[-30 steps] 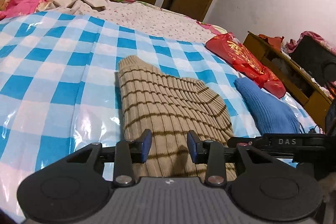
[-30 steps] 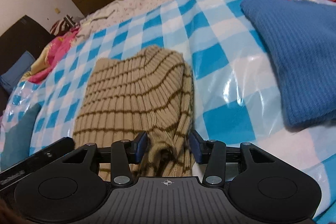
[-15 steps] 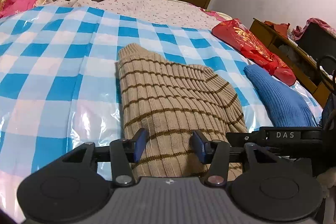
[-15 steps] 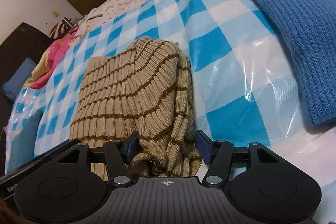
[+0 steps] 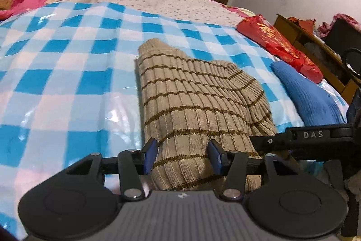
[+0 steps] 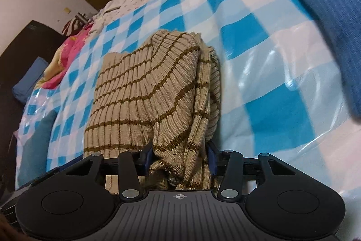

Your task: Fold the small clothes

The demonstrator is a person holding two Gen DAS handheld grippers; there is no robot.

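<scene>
Left wrist view: the striped beige sweater point(image 5: 194, 101) lies partly folded on the checked plastic sheet point(image 5: 67, 87), its near hem right at both tools. The left gripper point(image 5: 183, 156) stands released, its blue pads point(image 5: 150, 154) astride the hem and seemingly not pinching it. Beside it, the right gripper point(image 6: 179, 158) is closing with a bunched wad of sweater between its jaws. A folded blue knit point(image 6: 327, 8) sits well to the sweater's right. I'd judge this the grab before another fold; next, both need a firm bite, then a lift towards the sweater's far end.
</scene>
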